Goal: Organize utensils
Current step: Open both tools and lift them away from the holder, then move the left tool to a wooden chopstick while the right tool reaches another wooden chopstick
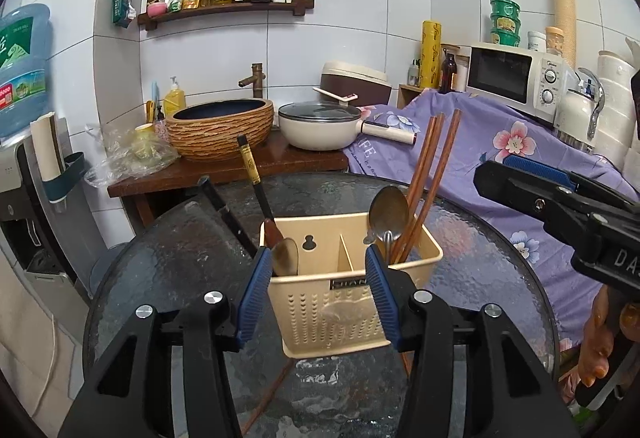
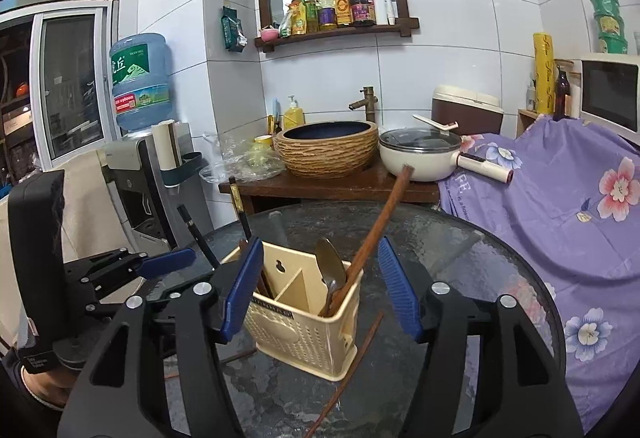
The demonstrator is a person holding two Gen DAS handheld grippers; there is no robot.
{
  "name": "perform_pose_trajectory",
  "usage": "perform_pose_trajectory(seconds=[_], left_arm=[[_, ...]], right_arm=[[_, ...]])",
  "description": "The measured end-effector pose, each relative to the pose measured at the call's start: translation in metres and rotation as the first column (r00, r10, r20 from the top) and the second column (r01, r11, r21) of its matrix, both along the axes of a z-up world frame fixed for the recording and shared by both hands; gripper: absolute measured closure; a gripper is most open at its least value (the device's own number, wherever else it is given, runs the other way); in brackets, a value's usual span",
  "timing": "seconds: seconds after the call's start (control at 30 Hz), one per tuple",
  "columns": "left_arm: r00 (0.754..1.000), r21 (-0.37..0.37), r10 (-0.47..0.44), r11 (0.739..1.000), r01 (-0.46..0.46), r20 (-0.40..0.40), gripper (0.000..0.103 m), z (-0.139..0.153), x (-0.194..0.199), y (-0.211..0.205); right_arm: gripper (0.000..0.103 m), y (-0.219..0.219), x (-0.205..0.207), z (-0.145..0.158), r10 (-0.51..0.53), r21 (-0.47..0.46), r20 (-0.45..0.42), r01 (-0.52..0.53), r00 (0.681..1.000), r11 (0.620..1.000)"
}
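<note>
A beige two-compartment utensil caddy point(image 1: 352, 278) point(image 2: 300, 326) stands on the round glass table point(image 1: 168, 258). Its left compartment holds a dark-handled spoon point(image 1: 286, 256) and a black chopstick point(image 1: 252, 173). The right one holds a metal spoon point(image 1: 388, 213) and wooden chopsticks point(image 1: 428, 173). A loose wooden chopstick point(image 2: 352, 362) lies on the glass beside the caddy. My left gripper point(image 1: 318, 290) is open just in front of the caddy, with nothing pressed between its pads. My right gripper point(image 2: 320, 286) is open as well, close to the caddy's front corner, holding nothing.
Beyond the table stand a wooden counter with a basin point(image 1: 220, 129) and a lidded white pan point(image 1: 320, 125). A purple floral cloth point(image 1: 480, 141) covers the right side, below a microwave point(image 1: 516, 73). A water dispenser point(image 2: 140, 85) stands at the left.
</note>
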State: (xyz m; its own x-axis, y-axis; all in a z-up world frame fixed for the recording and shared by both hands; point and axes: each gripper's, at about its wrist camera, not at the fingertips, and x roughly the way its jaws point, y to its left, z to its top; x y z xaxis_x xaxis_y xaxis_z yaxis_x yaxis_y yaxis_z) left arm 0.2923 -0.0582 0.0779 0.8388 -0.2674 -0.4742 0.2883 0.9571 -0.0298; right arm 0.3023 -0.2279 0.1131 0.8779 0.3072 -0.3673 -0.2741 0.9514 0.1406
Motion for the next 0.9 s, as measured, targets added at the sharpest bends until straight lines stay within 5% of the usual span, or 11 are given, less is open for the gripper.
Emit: perform_pose_trajectory(seconds=[0.43,0.9], left_arm=[[0.992,0.042,0.02,0.999,-0.015,-0.123,0.043,-0.06,-0.023,0.017],[0.949,0.222,0.07,0.975,0.0,-0.308,0.042,-0.126,-0.006,0.049]], right_arm=[[0.041,-0.005,-0.007,-0.078,-0.013,0.012,-0.221,0.016,0.975,1.0],[0.041,0.012,0.023,-0.166,-0.027,-0.047,-0.472,0.006,0.881,0.999]])
